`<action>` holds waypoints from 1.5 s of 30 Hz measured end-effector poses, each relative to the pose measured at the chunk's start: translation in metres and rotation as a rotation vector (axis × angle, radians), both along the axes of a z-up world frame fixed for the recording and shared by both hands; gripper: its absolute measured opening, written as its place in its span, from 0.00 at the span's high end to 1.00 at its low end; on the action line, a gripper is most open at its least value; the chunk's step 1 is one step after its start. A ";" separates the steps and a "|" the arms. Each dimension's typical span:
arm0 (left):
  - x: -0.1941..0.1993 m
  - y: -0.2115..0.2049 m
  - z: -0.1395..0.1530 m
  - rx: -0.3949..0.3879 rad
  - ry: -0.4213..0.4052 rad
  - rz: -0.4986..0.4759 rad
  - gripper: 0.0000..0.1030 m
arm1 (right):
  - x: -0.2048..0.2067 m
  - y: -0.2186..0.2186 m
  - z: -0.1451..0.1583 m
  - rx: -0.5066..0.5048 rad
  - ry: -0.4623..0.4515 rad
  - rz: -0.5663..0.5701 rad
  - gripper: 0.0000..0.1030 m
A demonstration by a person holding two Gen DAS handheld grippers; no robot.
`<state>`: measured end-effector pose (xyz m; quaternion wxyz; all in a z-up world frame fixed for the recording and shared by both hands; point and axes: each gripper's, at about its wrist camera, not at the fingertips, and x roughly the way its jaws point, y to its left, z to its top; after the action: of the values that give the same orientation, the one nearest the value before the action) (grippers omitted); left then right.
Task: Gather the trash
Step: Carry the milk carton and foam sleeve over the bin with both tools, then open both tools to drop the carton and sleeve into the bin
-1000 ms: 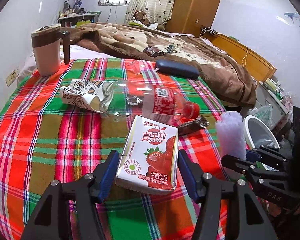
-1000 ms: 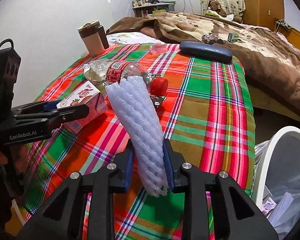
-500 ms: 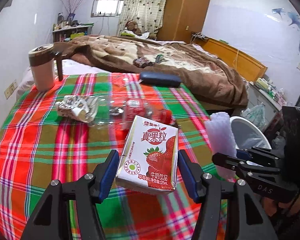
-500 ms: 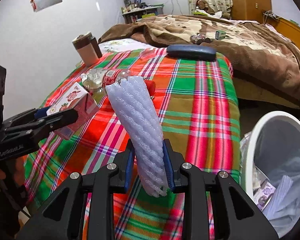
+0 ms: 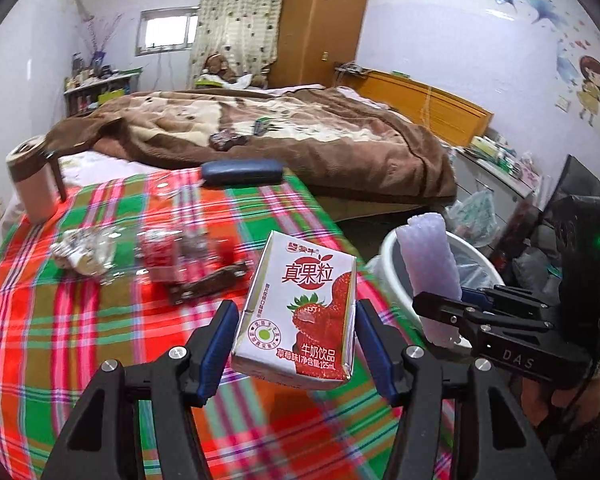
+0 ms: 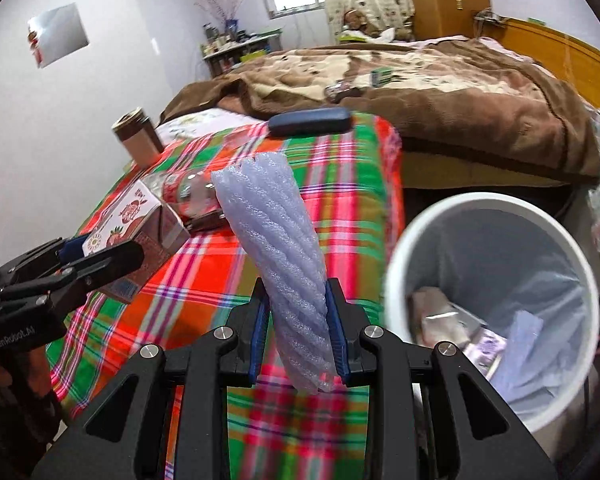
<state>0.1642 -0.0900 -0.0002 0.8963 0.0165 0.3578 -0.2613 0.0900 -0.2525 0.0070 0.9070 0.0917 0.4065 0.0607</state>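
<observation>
My left gripper is shut on a strawberry milk carton and holds it above the plaid tablecloth. My right gripper is shut on a pale foam net sleeve, held upright beside the white trash bin, which has paper trash inside. The sleeve, the right gripper and the bin also show in the left wrist view. A crushed clear bottle with a red cap, a crumpled paper cup and a dark wrapper lie on the table.
A brown-lidded cup and a dark blue case stand at the table's far side. A bed with a brown blanket lies beyond. A plastic bag sits on the floor past the bin.
Both grippers have lifted and moved right toward the bin, carrying the carton and the foam sleeve. The bin now fills much more of the right wrist view.
</observation>
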 end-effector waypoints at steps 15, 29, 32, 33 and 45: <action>-0.004 -0.098 -0.007 -0.006 0.023 -0.156 0.42 | -0.017 -0.067 -0.003 -0.021 0.031 -0.197 0.72; 0.012 -0.176 -0.029 0.007 0.082 -0.257 0.42 | -0.006 -0.121 -0.027 -0.112 0.137 -0.330 0.72; 0.013 -0.185 -0.034 0.020 0.096 -0.258 0.41 | -0.005 -0.129 -0.034 -0.131 0.164 -0.339 0.71; 0.014 -0.187 -0.036 0.021 0.103 -0.256 0.41 | -0.007 -0.130 -0.035 -0.132 0.168 -0.339 0.69; 0.012 -0.179 -0.034 0.012 0.101 -0.240 0.41 | -0.014 -0.132 -0.035 -0.117 0.156 -0.345 0.44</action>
<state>0.1765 -0.2693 -0.0341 0.8393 0.0514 0.3997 -0.3649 0.0760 -0.3849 -0.0284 0.8735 0.1117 0.4566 -0.1268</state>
